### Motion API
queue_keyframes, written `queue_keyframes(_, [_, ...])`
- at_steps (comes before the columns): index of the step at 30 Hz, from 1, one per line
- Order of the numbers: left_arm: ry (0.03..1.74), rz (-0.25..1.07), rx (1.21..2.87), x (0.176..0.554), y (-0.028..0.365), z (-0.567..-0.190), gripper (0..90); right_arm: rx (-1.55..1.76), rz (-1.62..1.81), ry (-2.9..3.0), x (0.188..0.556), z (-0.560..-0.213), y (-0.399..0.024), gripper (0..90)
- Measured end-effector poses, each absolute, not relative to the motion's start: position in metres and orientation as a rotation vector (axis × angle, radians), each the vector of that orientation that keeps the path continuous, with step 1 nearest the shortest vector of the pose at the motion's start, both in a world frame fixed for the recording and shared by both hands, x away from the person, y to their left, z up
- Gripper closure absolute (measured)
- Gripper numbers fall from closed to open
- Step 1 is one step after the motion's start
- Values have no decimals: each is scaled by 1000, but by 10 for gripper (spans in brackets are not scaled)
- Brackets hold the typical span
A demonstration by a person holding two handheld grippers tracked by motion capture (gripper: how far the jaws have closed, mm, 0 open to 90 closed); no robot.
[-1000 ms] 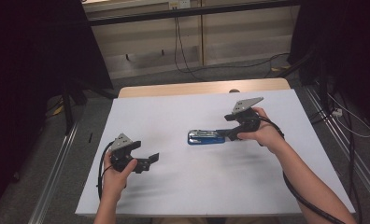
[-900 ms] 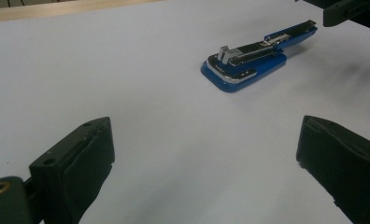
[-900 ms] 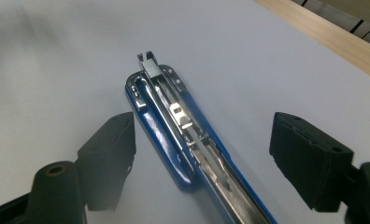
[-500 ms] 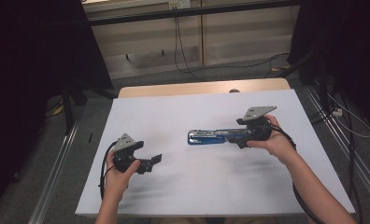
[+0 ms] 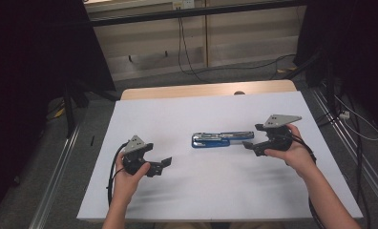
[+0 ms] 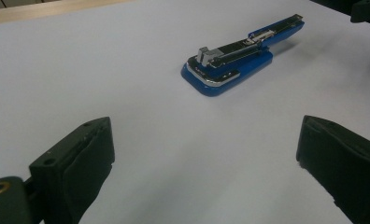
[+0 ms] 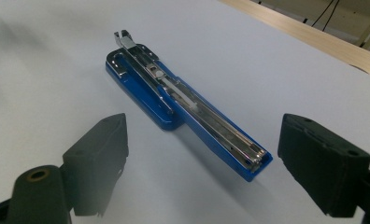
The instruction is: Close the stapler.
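Note:
A blue stapler [image 5: 223, 140], swung open flat with its metal magazine showing, lies on the middle of the white table [image 5: 201, 200]. My right gripper [image 5: 248, 145] sits just right of the stapler's end and points at it. Its jaws have just been opening and stand wide apart, with no pad touching the stapler [image 7: 183, 105] ahead of them [image 7: 202, 130]. At the front left my left gripper [image 5: 165, 164] rests low over the table, open and holding nothing [image 6: 204, 135], aimed toward the stapler [image 6: 234, 60].
A bare wooden strip [image 5: 201, 89] runs along the table's far edge. Metal rails [image 5: 58, 176] flank both sides, and cables [image 5: 192, 62] lie on the floor beyond. The right gripper's tip [image 6: 366, 10] shows at the top right of the left gripper view.
My right hand has drawn back to the right and toward the near edge, off the stapler, with its jaws wider apart. The stapler and my left hand have stayed put.

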State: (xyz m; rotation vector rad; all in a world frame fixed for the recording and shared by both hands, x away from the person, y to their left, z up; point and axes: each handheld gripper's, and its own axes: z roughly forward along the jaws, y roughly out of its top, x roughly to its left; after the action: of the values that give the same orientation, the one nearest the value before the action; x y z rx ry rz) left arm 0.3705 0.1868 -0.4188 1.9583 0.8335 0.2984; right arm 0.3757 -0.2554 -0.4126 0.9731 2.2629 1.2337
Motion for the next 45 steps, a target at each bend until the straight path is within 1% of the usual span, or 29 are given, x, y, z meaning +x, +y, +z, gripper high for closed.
queue_keyframes(10, [836,282,1971,377,172,-424,45,1016,1213,2237,371,-429,-269,162])
queue_keyframes(18, [838,279,1966,383,155,-423,48,1036,1165,2222,367,-433,-279,166])
queue_keyframes(23, [840,266,1936,385,147,-422,53,1084,1179,2191,365,-434,-285,211])
queue_keyframes(25, [838,285,1951,386,144,-423,54,1085,1171,2190,365,-434,-285,254])
queue_keyframes(27, [840,295,1961,388,142,-424,57,1091,1169,2191,366,-435,-284,267])
queue_keyframes(30, [848,315,1952,392,142,-426,62,1087,1155,2205,367,-438,-283,329])
queue_keyframes(33, [862,314,1939,396,141,-427,104,1084,1128,2214,367,-438,-283,399])
queue_keyframes(36, [869,329,1930,400,138,-427,161,1093,1144,2199,367,-437,-284,463])
queue_keyframes(37, [869,331,1925,401,137,-427,193,1094,1149,2196,366,-437,-285,481])
queue_keyframes(40, [892,346,1919,405,134,-428,269,1114,1150,2186,367,-438,-287,496])
queue_keyframes(42, [899,357,1937,409,131,-429,307,1129,1148,2185,367,-439,-288,550])
queue_keyframes(43, [896,358,1944,410,130,-430,343,1138,1142,2184,367,-440,-289,555])
queue_keyframes(44, [901,357,1938,412,128,-430,358,1142,1135,2184,368,-441,-289,567])
queue_keyframes(45, [900,355,1936,412,127,-431,367,1150,1132,2181,367,-441,-290,599])
